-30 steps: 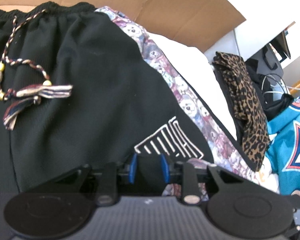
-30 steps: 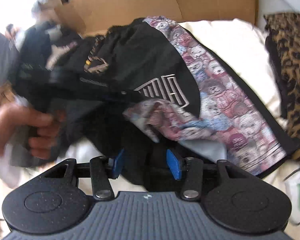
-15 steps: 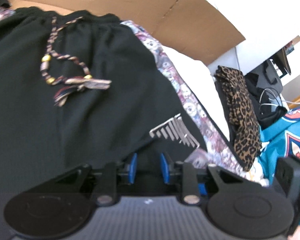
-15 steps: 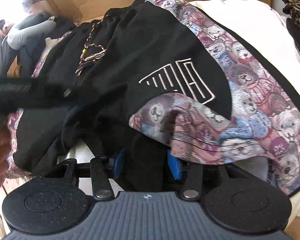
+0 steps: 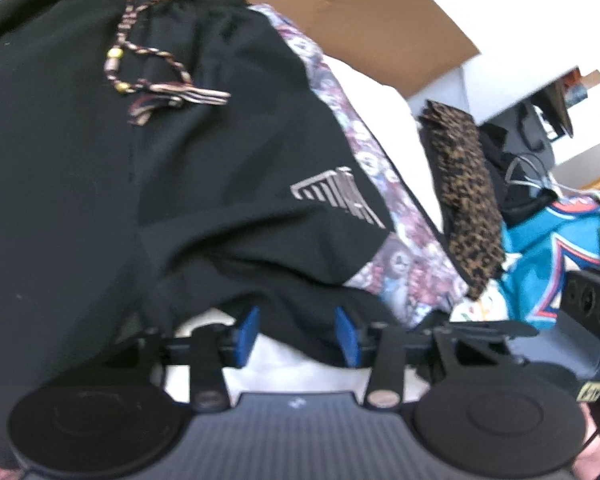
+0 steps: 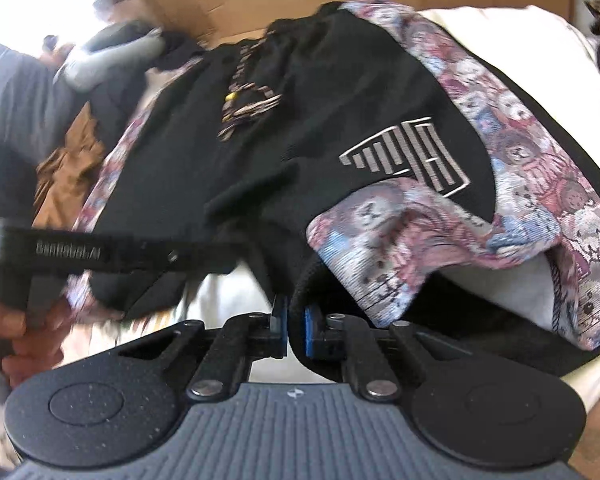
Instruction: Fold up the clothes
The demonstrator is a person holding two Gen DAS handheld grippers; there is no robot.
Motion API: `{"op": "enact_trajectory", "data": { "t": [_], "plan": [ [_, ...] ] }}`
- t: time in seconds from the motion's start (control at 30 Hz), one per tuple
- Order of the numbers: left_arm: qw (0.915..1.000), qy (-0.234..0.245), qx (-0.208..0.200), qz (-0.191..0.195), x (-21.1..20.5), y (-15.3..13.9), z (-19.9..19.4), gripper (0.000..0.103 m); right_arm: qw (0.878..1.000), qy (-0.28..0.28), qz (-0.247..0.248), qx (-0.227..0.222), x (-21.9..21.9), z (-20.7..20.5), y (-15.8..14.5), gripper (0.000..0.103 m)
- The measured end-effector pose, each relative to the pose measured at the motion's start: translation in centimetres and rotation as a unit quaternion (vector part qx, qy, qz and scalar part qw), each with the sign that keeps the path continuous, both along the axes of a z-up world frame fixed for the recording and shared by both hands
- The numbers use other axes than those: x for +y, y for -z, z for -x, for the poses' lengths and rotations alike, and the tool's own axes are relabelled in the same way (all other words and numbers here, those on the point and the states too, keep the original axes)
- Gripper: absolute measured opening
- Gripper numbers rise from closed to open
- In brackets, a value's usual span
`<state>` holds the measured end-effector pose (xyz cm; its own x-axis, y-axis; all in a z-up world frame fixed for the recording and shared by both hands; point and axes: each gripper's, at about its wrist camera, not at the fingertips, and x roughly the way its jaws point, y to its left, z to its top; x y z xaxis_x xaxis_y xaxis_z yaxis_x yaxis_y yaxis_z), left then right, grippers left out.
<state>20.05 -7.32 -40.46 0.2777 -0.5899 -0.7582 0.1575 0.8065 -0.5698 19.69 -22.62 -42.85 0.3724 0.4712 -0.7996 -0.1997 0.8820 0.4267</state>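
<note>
Currently: black shorts spread on the white sheet, both grippers at the hem

Item one, black shorts (image 5: 188, 184): lie spread across a white sheet (image 5: 384, 120), waistband toward a cardboard sheet (image 5: 372, 16). A braided drawstring (image 5: 156, 80) rests on the front below the waistband. A white line logo (image 6: 410, 154) sits near the hem, beside a bear-print side panel (image 6: 512, 128). One hem corner is turned up, showing the print.

Item two, left gripper (image 5: 297, 334): at the near hem of the shorts, jaws opening; a fold of black cloth hangs between the blue pads, which do not press on it.

Item three, right gripper (image 6: 296, 330): at the hem below the logo, jaws closing, nearly together, with a black hem edge pinched between them.

Item four, beyond the shorts' printed side: a leopard-print garment (image 5: 464, 196), then a teal garment (image 5: 540, 248).

Item five, a brown garment (image 6: 66, 172) lies off the shorts' other side.
</note>
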Motion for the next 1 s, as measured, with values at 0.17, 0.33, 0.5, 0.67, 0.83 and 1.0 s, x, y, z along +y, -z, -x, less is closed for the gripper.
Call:
{"op": "enact_trajectory", "data": {
  "t": [0.17,0.33,0.5,0.67,0.83,1.0],
  "plan": [
    [0.9993,0.021,0.011,0.027,-0.6,-0.6,0.1,0.053,0.999,-0.042,0.001,0.011,1.1,1.8,-0.4,0.007],
    [0.9979,0.058,0.026,0.014,-2.6,0.0,0.5,0.054,0.998,-0.051,0.003,0.031,1.1,3.5,-0.2,0.006],
    [0.9951,0.089,0.04,0.012,-3.8,1.3,1.4,0.037,0.998,-0.059,-0.006,0.036,0.4,4.6,-0.8,0.012],
    [0.9936,0.101,0.051,0.007,-3.6,2.1,1.9,0.002,0.999,-0.012,-0.01,0.035,-1.5,4.6,-1.4,0.03],
    [0.994,0.093,0.047,0.032,-2.3,1.5,2.5,0.0,0.999,0.032,-0.012,0.033,-2.9,4.3,-1.0,0.045],
    [0.994,0.091,0.042,0.043,-1.0,1.1,3.2,0.0,0.997,0.072,0.019,0.031,-3.5,3.6,0.2,0.049]
  ]
}}
